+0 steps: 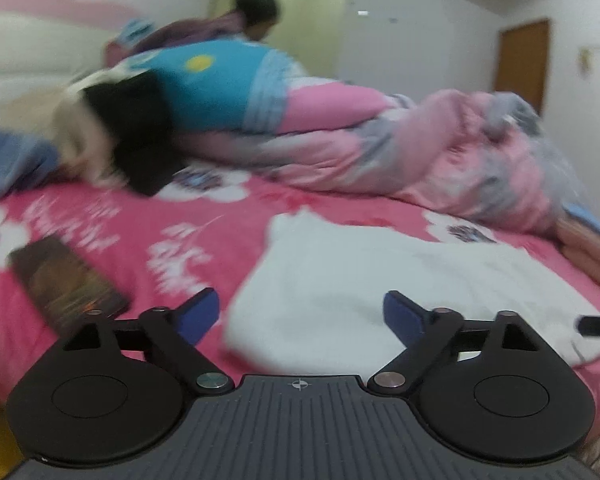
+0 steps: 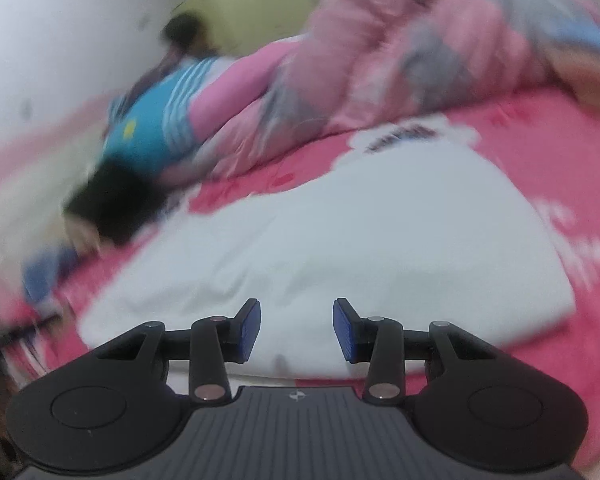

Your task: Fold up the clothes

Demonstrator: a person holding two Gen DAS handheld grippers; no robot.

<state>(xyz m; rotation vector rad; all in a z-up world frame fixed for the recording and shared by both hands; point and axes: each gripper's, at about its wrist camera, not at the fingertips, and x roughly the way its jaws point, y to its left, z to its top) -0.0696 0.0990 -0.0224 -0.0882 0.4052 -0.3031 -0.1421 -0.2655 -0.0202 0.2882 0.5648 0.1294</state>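
Note:
A white garment (image 1: 380, 280), folded into a flat block, lies on the pink flowered bedsheet (image 1: 140, 240). My left gripper (image 1: 300, 304) hovers at its near left corner with the jaws wide open and nothing between the blue pads. In the right wrist view the same white garment (image 2: 340, 232) fills the middle of the bed. My right gripper (image 2: 296, 320) hangs over its near edge, jaws partly apart, with no cloth pinched between the pads. Both views are blurred.
A rumpled pink and grey quilt (image 1: 440, 152) lies along the back of the bed. Left of it is a heap of clothes: a teal shirt (image 1: 204, 84), a black piece (image 1: 140, 132), blue cloth (image 1: 8, 160). A dark flat rectangle (image 1: 64, 284) lies at the left. A person (image 1: 256, 12) bends beyond the bed.

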